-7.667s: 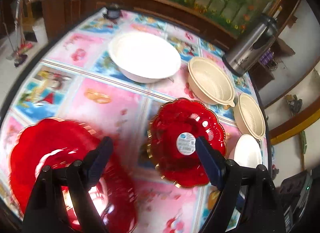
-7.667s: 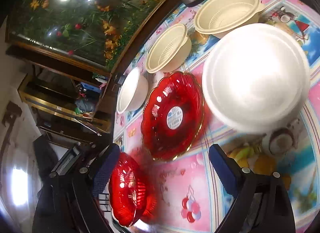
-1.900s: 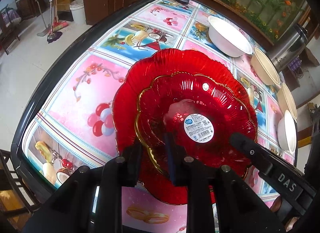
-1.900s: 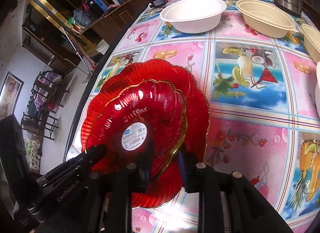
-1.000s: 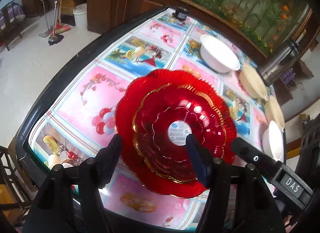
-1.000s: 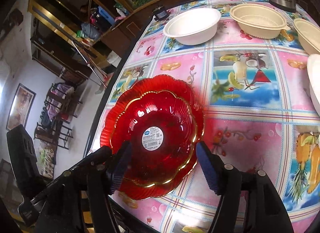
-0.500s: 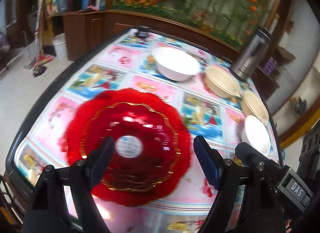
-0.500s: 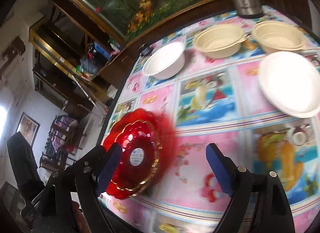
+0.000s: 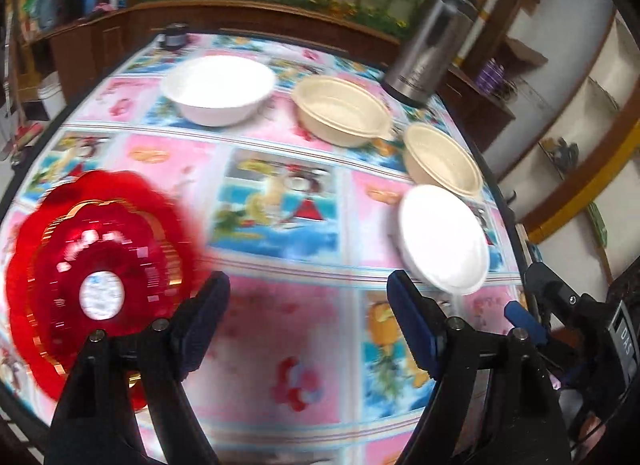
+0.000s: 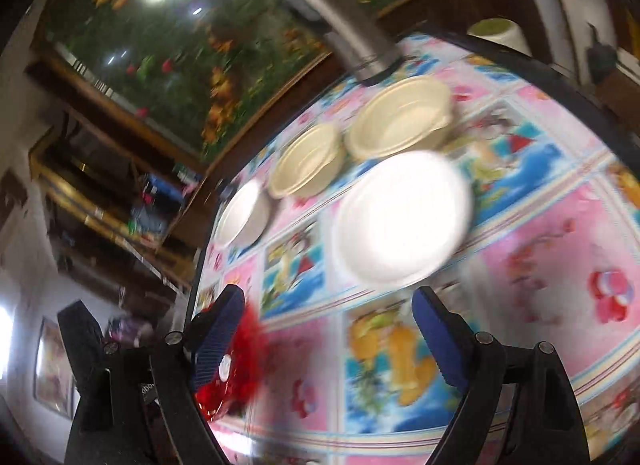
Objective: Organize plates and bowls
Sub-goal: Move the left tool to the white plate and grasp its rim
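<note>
White bowl (image 9: 442,239) at two o'clock on desk (image 9: 280,293), near cream bowls (image 9: 442,161). Probably light, thin, crushable; best pinched at rim. Left tongs (image 9: 308,305) and right tongs (image 10: 328,325) wide open, empty.

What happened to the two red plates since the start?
The small red plate was lifted and set inside the big red plate. Both grippers held it together, then let go. Now the left gripper and right gripper are open, empty, and swung toward the white bowl. The four bowls and the flask stayed put.
</note>
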The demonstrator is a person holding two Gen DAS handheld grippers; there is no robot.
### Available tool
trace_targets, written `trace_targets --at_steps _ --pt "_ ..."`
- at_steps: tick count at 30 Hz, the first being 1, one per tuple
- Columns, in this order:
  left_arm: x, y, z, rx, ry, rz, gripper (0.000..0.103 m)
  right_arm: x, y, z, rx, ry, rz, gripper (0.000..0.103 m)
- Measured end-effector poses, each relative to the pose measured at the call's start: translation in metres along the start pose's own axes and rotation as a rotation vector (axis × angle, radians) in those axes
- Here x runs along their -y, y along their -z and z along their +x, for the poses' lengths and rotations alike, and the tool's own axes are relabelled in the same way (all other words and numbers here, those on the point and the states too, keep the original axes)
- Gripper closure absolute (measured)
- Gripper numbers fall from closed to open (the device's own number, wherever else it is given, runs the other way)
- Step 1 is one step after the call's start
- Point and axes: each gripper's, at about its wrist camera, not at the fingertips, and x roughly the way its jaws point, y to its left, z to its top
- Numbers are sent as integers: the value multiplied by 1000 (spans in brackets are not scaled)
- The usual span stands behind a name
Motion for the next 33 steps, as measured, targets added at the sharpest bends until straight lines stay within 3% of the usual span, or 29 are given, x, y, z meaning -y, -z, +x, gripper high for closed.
trace_targets --at_steps 9,27,33 --pt "48 -10 40 -42 -4 68 22 52 -29 10 -26 -30 152 14" --pt "72 -18 89 -68 -57 105 22 70 -52 40 -46 61 138 16" --pt "70 -18 96 -56 -82 108 23 71 -53 52 -64 98 117 32"
